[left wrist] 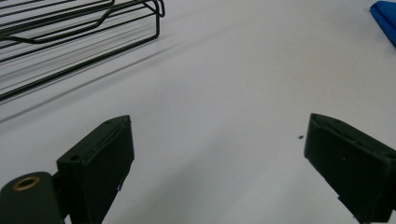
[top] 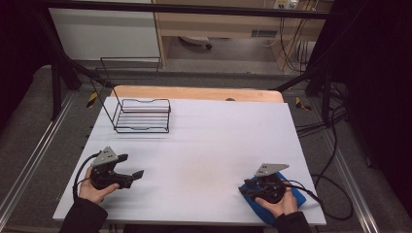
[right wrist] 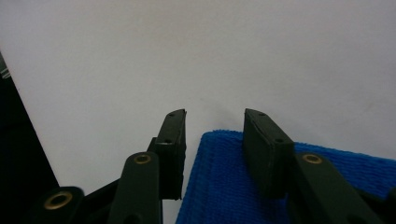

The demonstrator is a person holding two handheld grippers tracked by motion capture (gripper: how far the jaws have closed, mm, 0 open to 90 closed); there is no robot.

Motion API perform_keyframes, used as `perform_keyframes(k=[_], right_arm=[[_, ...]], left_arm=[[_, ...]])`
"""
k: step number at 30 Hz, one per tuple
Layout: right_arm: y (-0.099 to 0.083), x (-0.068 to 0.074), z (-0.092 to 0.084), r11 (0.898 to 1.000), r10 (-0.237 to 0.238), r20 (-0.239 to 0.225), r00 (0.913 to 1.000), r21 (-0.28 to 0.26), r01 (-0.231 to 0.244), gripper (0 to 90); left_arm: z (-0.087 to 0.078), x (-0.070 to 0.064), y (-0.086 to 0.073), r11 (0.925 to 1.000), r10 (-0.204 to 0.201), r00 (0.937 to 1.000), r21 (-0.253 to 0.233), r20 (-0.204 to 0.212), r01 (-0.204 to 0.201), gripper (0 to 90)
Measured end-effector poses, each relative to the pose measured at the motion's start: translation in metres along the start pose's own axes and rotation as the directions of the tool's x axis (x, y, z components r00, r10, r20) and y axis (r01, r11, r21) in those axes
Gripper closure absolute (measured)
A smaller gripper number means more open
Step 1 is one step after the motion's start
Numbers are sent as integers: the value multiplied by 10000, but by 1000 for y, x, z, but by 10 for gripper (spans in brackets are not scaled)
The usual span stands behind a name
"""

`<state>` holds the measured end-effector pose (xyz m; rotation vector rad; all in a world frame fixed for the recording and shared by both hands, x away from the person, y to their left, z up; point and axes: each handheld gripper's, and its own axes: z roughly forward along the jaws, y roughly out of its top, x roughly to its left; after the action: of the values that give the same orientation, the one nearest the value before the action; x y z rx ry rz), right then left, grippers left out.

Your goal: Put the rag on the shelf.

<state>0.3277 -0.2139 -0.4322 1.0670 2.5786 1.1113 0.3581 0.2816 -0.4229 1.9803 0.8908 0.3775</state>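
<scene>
A folded blue cloth [top: 300, 198] lies at the table's front right corner. My right gripper [top: 244, 187] rests over its left edge, held by a hand. In the right gripper view the cloth [right wrist: 224, 186] lies flat under the right gripper [right wrist: 214, 114], whose jaws stand a little apart, one over the cloth and one just off its edge. My left gripper [top: 135, 165] is at the front left, wide open over bare table, with nothing between its fingers [left wrist: 100, 158]. The left gripper view also catches a corner of the cloth [left wrist: 385, 14] at the top right.
A black wire rack [top: 143, 116] stands at the back left of the white table [top: 209, 141]; the left gripper view has the rack [left wrist: 70, 32] at its top left. Cables [top: 335, 194] trail off the table's right side. Black frame posts [top: 56, 82] surround the table.
</scene>
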Motion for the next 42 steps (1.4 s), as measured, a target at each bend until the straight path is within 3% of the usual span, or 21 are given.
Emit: perform_keyframes(k=[5,14,19,27,34,42], right_arm=[[-2,4,11,9994,-155,241,9996,299,147,627],[-6,6,14,9980,-617,851,9945,207,601,738],[-5,6,14,9983,-558,970,9937,227,538,857],[-2,3,10,9998,-191,915,9956,-1,192,885],[21,3,6,9967,-203,1135,9933,-757,290,885],[59,13,32,9929,-308,1031,9942,-1107,423,885]], left_arm=[[1,0,0,10000,13,10000,31,-15,-13,86],[1,0,0,10000,-10,10000,35,-13,10,90],[1,0,0,10000,-24,10000,26,-1,24,92],[0,0,0,10000,-54,10000,1,-13,54,92],[1,1,0,10000,-97,9999,17,-60,98,93],[1,2,0,10000,-74,9999,13,-86,74,93]])
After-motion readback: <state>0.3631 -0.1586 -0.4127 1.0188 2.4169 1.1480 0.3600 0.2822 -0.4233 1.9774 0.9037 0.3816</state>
